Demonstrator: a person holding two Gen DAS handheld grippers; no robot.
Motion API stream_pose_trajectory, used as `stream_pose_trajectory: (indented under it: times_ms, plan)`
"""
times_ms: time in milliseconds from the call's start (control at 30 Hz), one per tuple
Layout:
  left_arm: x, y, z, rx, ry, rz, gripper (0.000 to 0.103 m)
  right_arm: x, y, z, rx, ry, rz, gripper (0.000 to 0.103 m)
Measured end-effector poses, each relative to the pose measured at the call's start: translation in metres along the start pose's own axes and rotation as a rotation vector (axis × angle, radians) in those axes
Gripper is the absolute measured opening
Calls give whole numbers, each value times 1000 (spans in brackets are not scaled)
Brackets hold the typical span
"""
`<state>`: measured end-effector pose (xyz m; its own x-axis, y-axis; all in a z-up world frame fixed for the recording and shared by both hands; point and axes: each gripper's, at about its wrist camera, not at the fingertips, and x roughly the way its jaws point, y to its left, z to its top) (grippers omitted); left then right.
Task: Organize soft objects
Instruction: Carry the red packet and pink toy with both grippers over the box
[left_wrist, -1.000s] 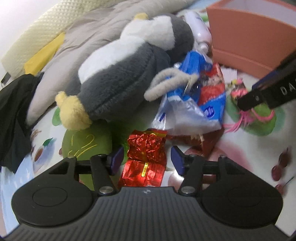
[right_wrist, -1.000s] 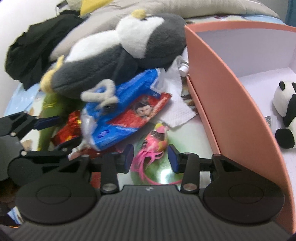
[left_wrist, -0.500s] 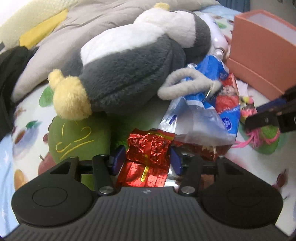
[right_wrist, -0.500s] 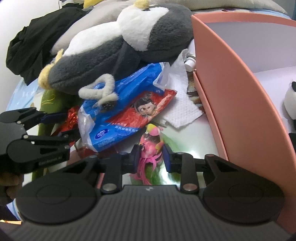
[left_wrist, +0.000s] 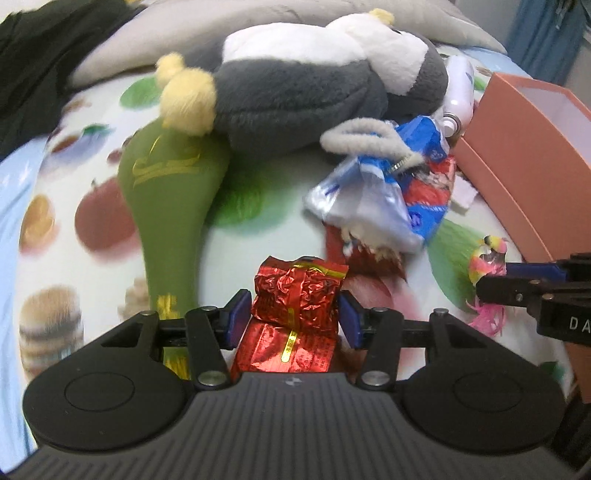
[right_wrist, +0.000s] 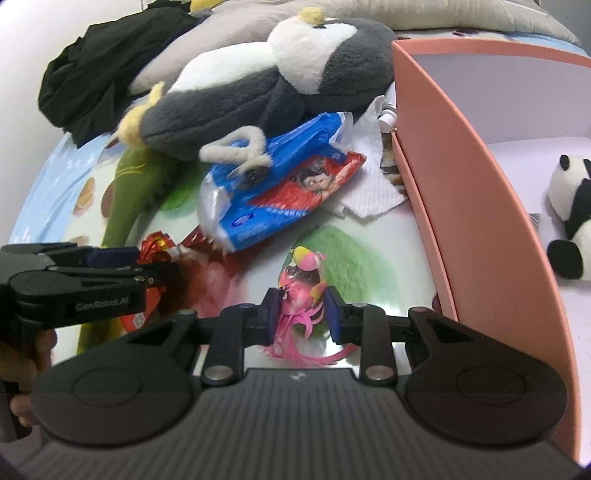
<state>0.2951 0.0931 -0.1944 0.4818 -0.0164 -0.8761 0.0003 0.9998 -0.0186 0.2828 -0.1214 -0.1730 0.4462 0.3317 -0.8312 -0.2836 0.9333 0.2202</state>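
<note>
My left gripper (left_wrist: 291, 319) is shut on a crinkled red foil packet (left_wrist: 299, 295), held just above the printed bedsheet. My right gripper (right_wrist: 298, 314) is shut on a small pink feathered toy (right_wrist: 301, 291); that toy also shows in the left wrist view (left_wrist: 487, 258). A big grey-and-white plush penguin (left_wrist: 314, 81) lies behind, also in the right wrist view (right_wrist: 266, 81). A blue-and-red snack bag (right_wrist: 280, 184) lies under its grey loop. A salmon box (right_wrist: 461, 206) on the right holds a plush panda (right_wrist: 569, 221).
A green plush (left_wrist: 166, 192) lies left of the packet. A white tissue (right_wrist: 373, 192) and a white bottle (left_wrist: 458, 88) sit by the box. Black clothing (right_wrist: 96, 74) and grey bedding (left_wrist: 221, 29) lie at the back. The left gripper shows in the right wrist view (right_wrist: 92, 280).
My left gripper closed on the red foil packet and lifted it. My right gripper closed on the pink feathered toy.
</note>
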Motion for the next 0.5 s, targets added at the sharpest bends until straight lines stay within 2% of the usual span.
stream_pose_trajectory:
  times_ms: [367, 500]
  plan:
    - [-57, -6, -39, -204, -32, -20, 57, -42, 7, -31, -48, -5, 8, 30]
    - [-82, -15, -47, -240, -57, -31, 57, -59, 13, -38, -80, -12, 20, 30]
